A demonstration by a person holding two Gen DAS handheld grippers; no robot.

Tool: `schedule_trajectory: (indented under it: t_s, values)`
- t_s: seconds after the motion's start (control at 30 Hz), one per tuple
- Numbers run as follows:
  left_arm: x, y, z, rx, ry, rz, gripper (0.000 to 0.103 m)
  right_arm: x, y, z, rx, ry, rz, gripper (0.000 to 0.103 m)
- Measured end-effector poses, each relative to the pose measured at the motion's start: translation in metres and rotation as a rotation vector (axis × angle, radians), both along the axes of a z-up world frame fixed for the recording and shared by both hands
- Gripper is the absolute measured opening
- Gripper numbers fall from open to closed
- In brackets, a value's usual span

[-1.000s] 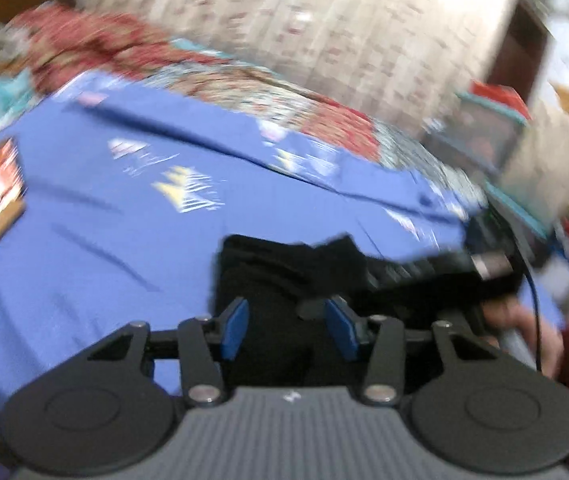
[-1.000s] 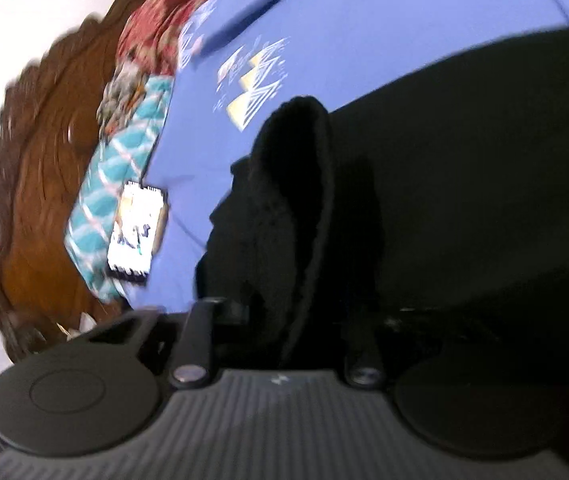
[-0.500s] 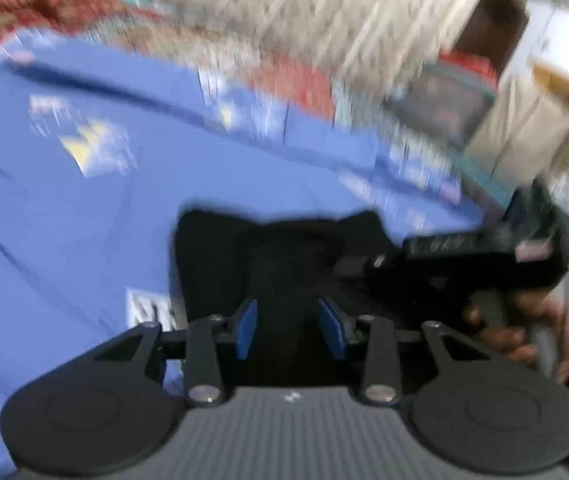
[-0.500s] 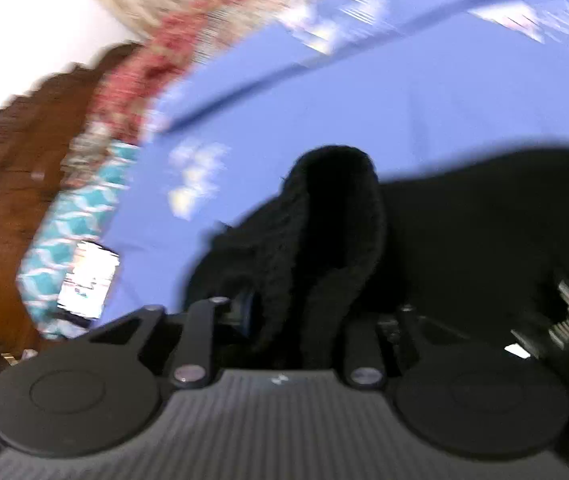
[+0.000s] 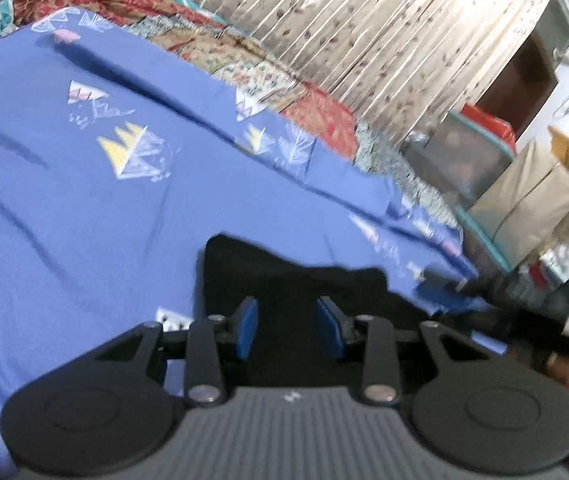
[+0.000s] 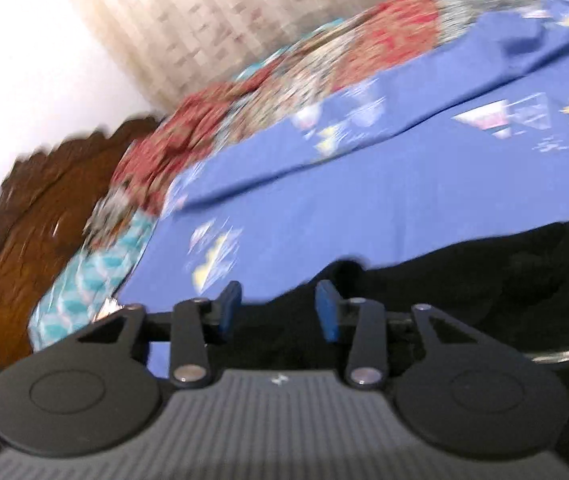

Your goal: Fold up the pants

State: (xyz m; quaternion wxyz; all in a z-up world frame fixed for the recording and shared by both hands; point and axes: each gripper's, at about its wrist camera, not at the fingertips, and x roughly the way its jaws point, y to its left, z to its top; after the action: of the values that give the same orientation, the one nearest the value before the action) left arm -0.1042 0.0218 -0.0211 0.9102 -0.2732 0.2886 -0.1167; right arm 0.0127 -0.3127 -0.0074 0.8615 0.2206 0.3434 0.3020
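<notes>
The black pants [image 5: 284, 280] lie folded on the blue bedsheet [image 5: 104, 208]. My left gripper [image 5: 287, 326] hovers over their near part, jaws open and empty. In the right wrist view the pants [image 6: 464, 280] lie flat, dark, at lower right. My right gripper [image 6: 278, 308] is open and empty just above their edge. The right gripper also shows in the left wrist view [image 5: 524, 304], blurred, at the pants' right side.
Patterned red and teal blankets [image 5: 212, 40] are piled along the bed's far side below a curtain [image 5: 384, 32]. Boxes and bins [image 5: 496, 176] stand off the bed's right end. A carved wooden headboard [image 6: 32, 248] is at the left in the right wrist view.
My right gripper has let go of the black fabric it held and opened; the pants now lie flat. My left gripper has opened wider and drawn back a little.
</notes>
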Motion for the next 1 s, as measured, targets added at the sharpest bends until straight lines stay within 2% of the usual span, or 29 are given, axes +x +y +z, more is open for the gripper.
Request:
schedule_trajectory:
  t_s: [0.1,0.17,0.2,0.27,0.33,0.4,0.5,0.63,0.7,0.8,0.83,0.87,0.93,1.0]
  values:
    - [0.012,-0.020,0.003,0.041,-0.005,-0.051,0.032,0.002,0.022,-0.020,-0.070,0.065,0.065,0.034]
    - [0.021,-0.037,0.000,0.075,0.003,-0.092,0.032,0.009,0.028,-0.050,-0.111,0.195,0.069,0.032]
    - [0.025,-0.045,-0.002,0.090,0.012,-0.111,0.032,0.010,0.024,-0.066,-0.086,0.233,0.043,0.023]
    - [0.029,-0.059,-0.007,0.126,0.038,-0.136,0.032,0.012,0.012,-0.069,-0.025,0.261,0.017,0.021]
    - [0.027,-0.066,-0.010,0.159,0.047,-0.148,0.032,0.016,-0.002,-0.059,0.012,0.273,0.007,0.026]
    - [0.017,-0.064,-0.011,0.176,0.048,-0.140,0.035,0.012,-0.018,-0.044,0.034,0.207,-0.037,0.035]
    - [0.005,-0.051,-0.010,0.197,0.066,-0.090,0.047,0.006,-0.044,-0.035,0.054,0.161,-0.088,0.042]
    - [-0.007,-0.042,-0.017,0.194,0.132,-0.092,0.062,-0.004,-0.052,-0.044,0.058,0.193,-0.077,0.046]
    - [-0.010,-0.041,-0.024,0.178,0.160,-0.089,0.063,-0.007,-0.042,-0.048,0.037,0.211,-0.048,0.057]
    - [-0.008,-0.041,-0.031,0.154,0.177,-0.057,0.056,-0.005,-0.025,-0.059,-0.028,0.261,-0.004,0.058]
    - [-0.006,-0.040,-0.032,0.153,0.183,-0.048,0.041,-0.002,-0.014,-0.064,-0.021,0.290,0.017,0.054]
    - [-0.002,-0.040,-0.033,0.157,0.182,-0.046,0.024,-0.001,-0.012,-0.066,0.008,0.316,0.052,0.031]
    - [0.000,-0.034,-0.031,0.139,0.179,-0.039,0.014,-0.001,-0.009,-0.069,0.069,0.376,0.090,0.025]
    - [-0.003,-0.026,-0.018,0.150,0.136,-0.021,0.012,-0.004,-0.011,-0.060,0.128,0.368,0.120,0.023]
